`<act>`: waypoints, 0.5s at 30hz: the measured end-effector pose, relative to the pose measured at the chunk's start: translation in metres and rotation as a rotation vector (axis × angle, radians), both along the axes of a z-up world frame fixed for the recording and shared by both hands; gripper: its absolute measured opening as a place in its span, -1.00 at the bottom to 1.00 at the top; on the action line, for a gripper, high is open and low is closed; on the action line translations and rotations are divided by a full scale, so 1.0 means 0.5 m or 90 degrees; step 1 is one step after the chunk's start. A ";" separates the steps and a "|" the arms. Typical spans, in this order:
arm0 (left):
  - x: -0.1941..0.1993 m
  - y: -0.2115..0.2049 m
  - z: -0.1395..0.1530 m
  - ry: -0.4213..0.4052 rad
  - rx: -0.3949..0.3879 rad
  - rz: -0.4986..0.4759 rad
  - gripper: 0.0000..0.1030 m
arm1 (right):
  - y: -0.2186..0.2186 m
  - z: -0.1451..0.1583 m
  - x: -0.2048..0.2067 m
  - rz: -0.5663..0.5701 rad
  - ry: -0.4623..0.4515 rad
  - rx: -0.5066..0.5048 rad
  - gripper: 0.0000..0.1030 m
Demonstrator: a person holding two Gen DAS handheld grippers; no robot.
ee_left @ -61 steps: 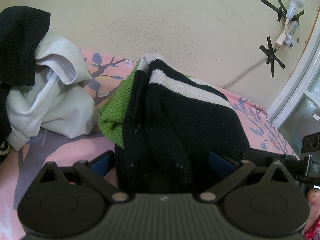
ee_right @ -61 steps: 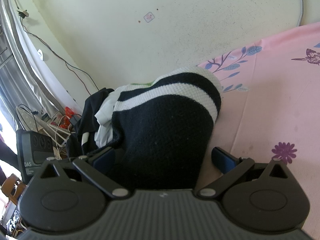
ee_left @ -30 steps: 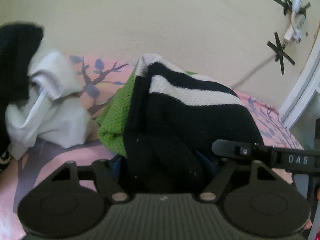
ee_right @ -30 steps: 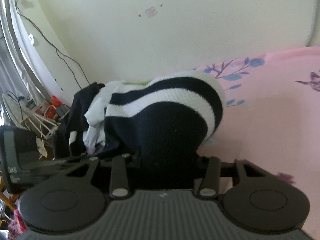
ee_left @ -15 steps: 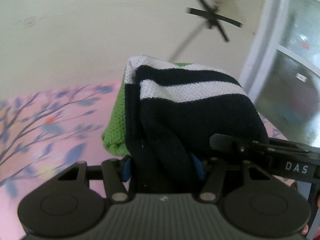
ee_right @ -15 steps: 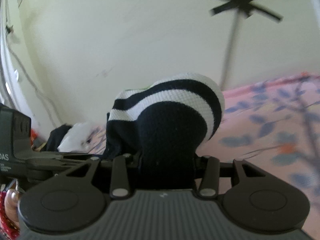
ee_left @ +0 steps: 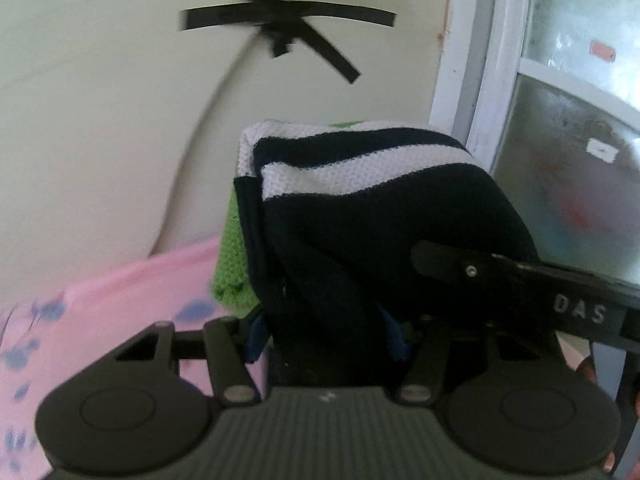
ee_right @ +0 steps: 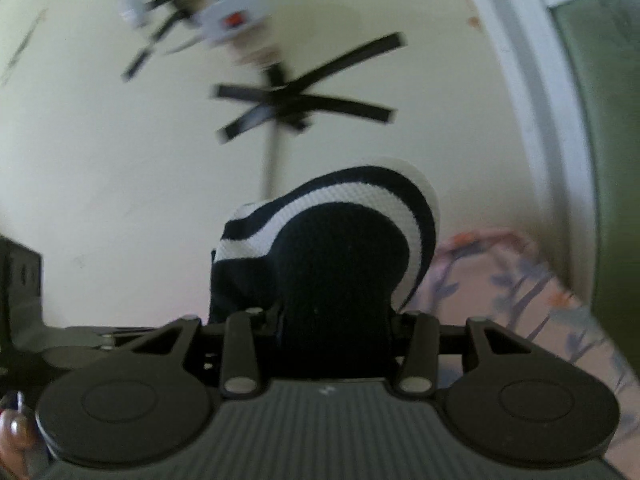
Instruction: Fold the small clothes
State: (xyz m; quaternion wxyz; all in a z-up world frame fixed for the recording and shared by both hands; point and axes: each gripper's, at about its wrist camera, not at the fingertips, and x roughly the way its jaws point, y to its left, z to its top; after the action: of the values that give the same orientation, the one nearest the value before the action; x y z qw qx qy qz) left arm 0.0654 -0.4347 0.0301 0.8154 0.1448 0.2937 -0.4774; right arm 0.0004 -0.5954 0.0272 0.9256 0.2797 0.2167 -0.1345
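I'm seeing a folded knit garment, navy with white stripes and a green panel along its left side, hanging bunched above the pink floral bedsheet near its window-side edge.

The bed wears a pink sheet printed with blue leaves and twigs, and runs up against the pale wall. In the right wrist view its far corner reaches the white window frame. Blur hides finer detail.
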 end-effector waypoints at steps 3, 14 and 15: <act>0.016 -0.066 -0.028 -0.030 0.025 -0.003 0.06 | -0.050 -0.046 0.034 -0.038 0.044 0.021 0.10; 0.029 -0.028 -0.068 -0.031 0.049 0.090 0.69 | -0.038 -0.047 0.006 -0.163 0.104 -0.038 0.75; 0.020 -0.008 -0.059 -0.036 0.043 0.098 0.80 | -0.036 -0.032 -0.012 -0.176 0.087 -0.041 0.75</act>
State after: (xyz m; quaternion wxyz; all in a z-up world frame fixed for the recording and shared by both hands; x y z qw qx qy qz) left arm 0.0754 -0.4388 0.0006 0.8524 0.1625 0.2965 -0.3989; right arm -0.0058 -0.6134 0.0112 0.8898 0.2673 0.2344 -0.2860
